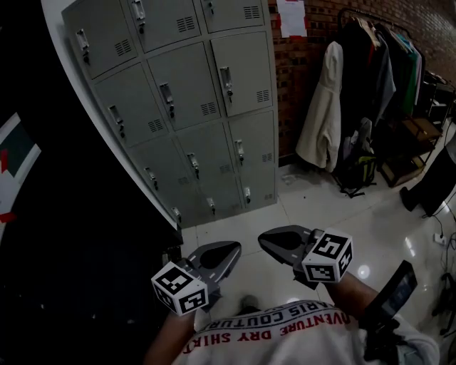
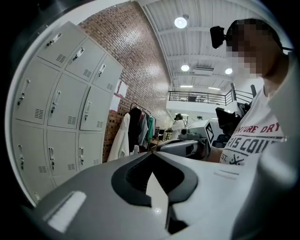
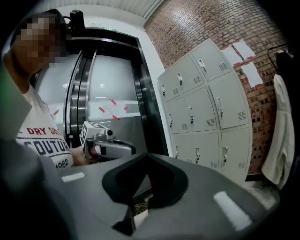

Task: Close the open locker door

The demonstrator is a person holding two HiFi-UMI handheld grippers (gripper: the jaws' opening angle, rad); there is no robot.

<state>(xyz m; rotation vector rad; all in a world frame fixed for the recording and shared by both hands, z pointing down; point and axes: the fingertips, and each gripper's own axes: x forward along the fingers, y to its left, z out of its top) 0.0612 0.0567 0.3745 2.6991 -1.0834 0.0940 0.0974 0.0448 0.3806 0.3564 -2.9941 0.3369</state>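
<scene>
A bank of grey metal lockers (image 1: 185, 93) stands against the brick wall; it also shows as lockers (image 2: 56, 108) in the left gripper view and lockers (image 3: 206, 112) in the right gripper view. Every door I can see lies flush, and no open door is in view. My left gripper (image 1: 229, 251) and right gripper (image 1: 265, 239) hang low in front of my torso, well short of the lockers, over the tiled floor. Both are shut with nothing between their jaws, as the left gripper (image 2: 151, 154) and right gripper (image 3: 147, 155) show in their own views.
A clothes rack (image 1: 377, 57) with a white coat (image 1: 320, 107) and a dark bag (image 1: 356, 171) stands right of the lockers. Papers (image 1: 292, 18) hang on the brick wall. A dark panel (image 1: 71, 249) fills the left. A lift door (image 3: 108, 93) is behind me.
</scene>
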